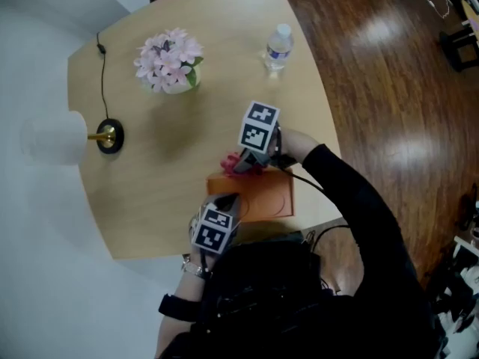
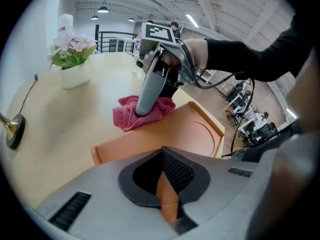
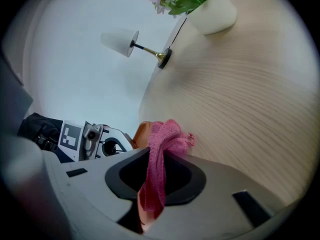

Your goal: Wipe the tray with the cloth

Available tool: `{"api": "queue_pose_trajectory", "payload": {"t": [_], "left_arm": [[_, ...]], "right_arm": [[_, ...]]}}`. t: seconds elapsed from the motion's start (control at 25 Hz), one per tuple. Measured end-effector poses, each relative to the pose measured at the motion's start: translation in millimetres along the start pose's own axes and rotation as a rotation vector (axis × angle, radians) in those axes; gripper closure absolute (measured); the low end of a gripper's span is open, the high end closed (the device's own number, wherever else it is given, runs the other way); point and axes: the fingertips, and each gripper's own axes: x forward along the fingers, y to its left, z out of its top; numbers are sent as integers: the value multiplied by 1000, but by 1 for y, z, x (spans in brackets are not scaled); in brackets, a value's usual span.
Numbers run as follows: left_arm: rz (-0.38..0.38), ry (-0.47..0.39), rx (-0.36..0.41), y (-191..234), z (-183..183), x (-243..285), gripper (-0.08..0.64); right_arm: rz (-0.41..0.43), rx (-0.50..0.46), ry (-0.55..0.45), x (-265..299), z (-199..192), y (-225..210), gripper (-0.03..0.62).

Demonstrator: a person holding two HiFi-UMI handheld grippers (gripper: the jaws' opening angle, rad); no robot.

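Note:
An orange tray (image 1: 262, 194) lies on the wooden table near its front edge. My left gripper (image 1: 224, 203) is shut on the tray's near left rim; in the left gripper view an orange strip of the tray (image 2: 170, 134) runs between the jaws of that gripper (image 2: 166, 186). My right gripper (image 1: 244, 162) is shut on a pink cloth (image 1: 238, 163), which is bunched at the tray's far left corner, half on the table. The left gripper view shows the cloth (image 2: 131, 116) pressed down there under the right gripper (image 2: 142, 106). The right gripper view shows the cloth (image 3: 162, 144) hanging through the jaws of the right gripper (image 3: 156, 181).
A white pot of pink flowers (image 1: 169, 60) and a water bottle (image 1: 278, 48) stand at the far side of the table. A lamp (image 1: 56, 136) with a black cable stands at the left edge. The table's curved edge (image 1: 322, 111) and wooden floor lie to the right.

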Motion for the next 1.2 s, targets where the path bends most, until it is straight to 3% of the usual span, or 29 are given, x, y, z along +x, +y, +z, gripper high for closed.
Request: {"api": "queue_pose_trajectory", "payload": {"t": [0.24, 0.4, 0.68, 0.8, 0.92, 1.04, 1.2], "left_arm": [[-3, -2, 10, 0, 1, 2, 560], [-5, 1, 13, 0, 1, 1, 558], [-1, 1, 17, -1, 0, 1, 560], [0, 1, 23, -2, 0, 0, 558], [3, -3, 32, -2, 0, 0, 558], [7, -8, 36, 0, 1, 2, 560], [13, -2, 36, 0, -1, 1, 560]], "right_arm": [[-3, 61, -72, -27, -27, -13, 518], [-136, 84, 39, -39, -72, -41, 518], [-209, 138, 81, -73, -125, -55, 518], [-280, 134, 94, -92, -144, -60, 518], [-323, 106, -49, -118, -118, -52, 518], [-284, 34, -217, -123, -54, -30, 517], [-173, -69, -253, -67, 31, 6, 517]]}}
